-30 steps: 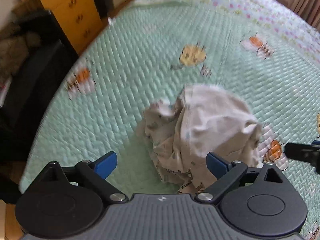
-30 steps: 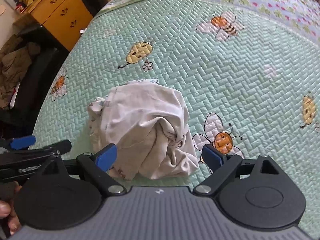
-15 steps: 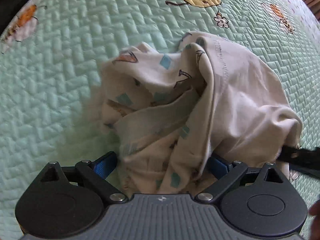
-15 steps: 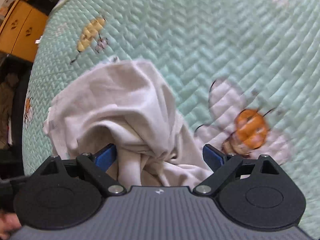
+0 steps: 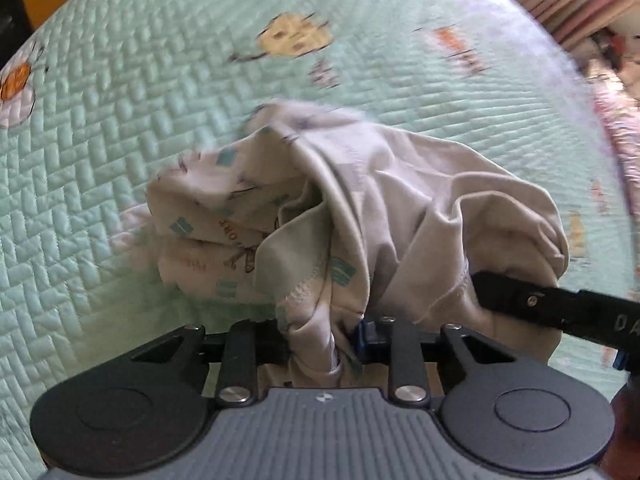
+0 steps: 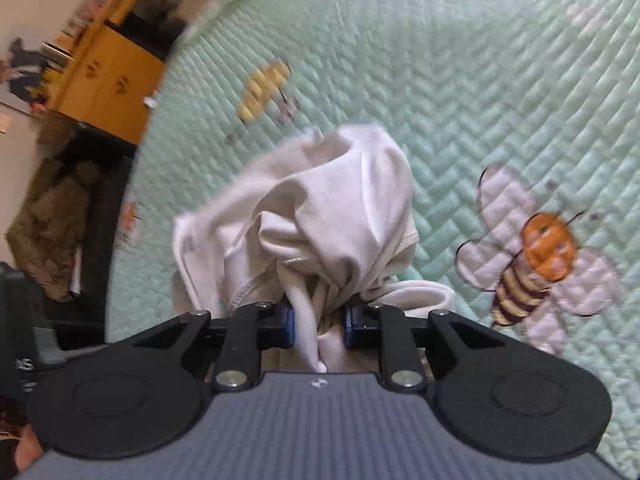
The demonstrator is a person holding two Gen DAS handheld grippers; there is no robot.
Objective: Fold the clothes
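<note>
The crumpled garment [image 5: 360, 208] lies on the quilt [image 5: 120, 120], left gripper [image 5: 320, 340] and right gripper [image 6: 320, 322] closing onto its folds.

You see a crumpled cream cotton garment [image 5: 360, 216], soft and matt, on a mint quilted fabric bedspread [image 5: 100, 140]. Upper left of the right wrist view stands a smooth orange wooden cabinet [image 6: 108, 84].
</note>
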